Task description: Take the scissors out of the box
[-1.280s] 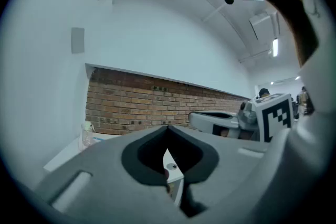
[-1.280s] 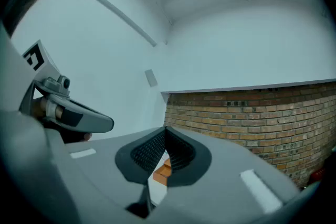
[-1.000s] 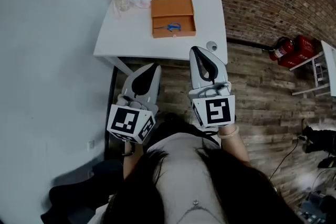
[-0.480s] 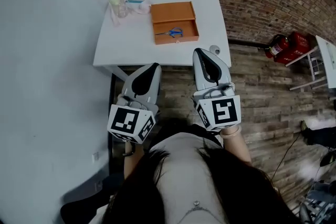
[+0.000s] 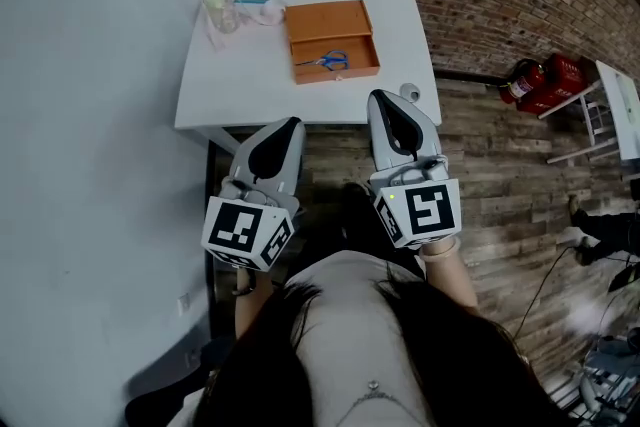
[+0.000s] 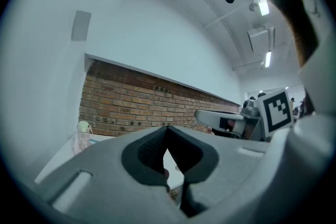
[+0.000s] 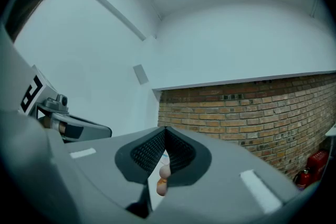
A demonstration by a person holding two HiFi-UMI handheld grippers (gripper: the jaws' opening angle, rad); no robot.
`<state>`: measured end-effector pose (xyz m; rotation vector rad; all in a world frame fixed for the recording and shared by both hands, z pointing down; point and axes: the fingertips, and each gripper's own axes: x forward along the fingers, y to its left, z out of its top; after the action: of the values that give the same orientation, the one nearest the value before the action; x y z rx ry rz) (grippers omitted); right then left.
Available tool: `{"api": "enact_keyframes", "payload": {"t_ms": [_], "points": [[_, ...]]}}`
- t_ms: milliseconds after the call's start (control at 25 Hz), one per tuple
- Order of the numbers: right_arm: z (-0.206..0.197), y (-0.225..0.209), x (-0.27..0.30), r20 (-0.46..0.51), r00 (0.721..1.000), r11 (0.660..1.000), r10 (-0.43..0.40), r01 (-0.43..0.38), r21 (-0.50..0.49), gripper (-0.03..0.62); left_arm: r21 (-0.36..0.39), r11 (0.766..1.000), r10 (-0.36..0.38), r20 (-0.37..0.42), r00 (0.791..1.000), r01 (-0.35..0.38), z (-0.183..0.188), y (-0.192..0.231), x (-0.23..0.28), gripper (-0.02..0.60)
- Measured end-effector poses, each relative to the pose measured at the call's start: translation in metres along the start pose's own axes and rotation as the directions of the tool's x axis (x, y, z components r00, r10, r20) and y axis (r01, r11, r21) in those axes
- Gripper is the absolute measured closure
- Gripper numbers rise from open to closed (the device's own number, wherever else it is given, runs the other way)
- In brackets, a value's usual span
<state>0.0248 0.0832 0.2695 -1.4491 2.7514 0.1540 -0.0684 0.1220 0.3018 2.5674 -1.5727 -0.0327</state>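
An open orange box (image 5: 332,39) lies on the white table (image 5: 240,65) against the brick wall. Blue-handled scissors (image 5: 325,62) rest in its near tray. Both grippers hang in the air short of the table's near edge, pointing level toward it. My left gripper (image 5: 288,125) is shut with nothing in it, below the table's near left part; its own view shows the jaws (image 6: 167,131) meeting at the tip. My right gripper (image 5: 382,99) is shut and empty too, tip just under the table's near right edge, and its jaws (image 7: 165,132) are closed.
A clear bottle (image 5: 220,7) and a white-and-blue item (image 5: 262,8) stand at the table's far left. A small round grey object (image 5: 408,91) sits at the near right corner. Red fire extinguishers (image 5: 540,77) lie on the wooden floor at right. A pale wall borders the left.
Both grippers have come slightly closer to the table, and the table with its box has shifted a little down in the head view. Both stay shut.
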Motion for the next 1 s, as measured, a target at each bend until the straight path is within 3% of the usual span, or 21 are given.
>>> {"api": "enact_keyframes", "payload": {"t_ms": [400,1000], "points": [[-0.011,-0.009,0.024,-0.012,0.999,0.998,0.036,-0.036,-0.054,0.586,-0.001,1.000,0.013,0.003,1.000,-0.013,-0.001,0.011,0.024,0.581],[-0.034,-0.057,0.091,-0.047,0.991,0.989,0.124,-0.127,-0.070,0.586,0.016,0.998,0.056,0.004,0.998,-0.056,0.009,0.042,0.105,0.581]]}}
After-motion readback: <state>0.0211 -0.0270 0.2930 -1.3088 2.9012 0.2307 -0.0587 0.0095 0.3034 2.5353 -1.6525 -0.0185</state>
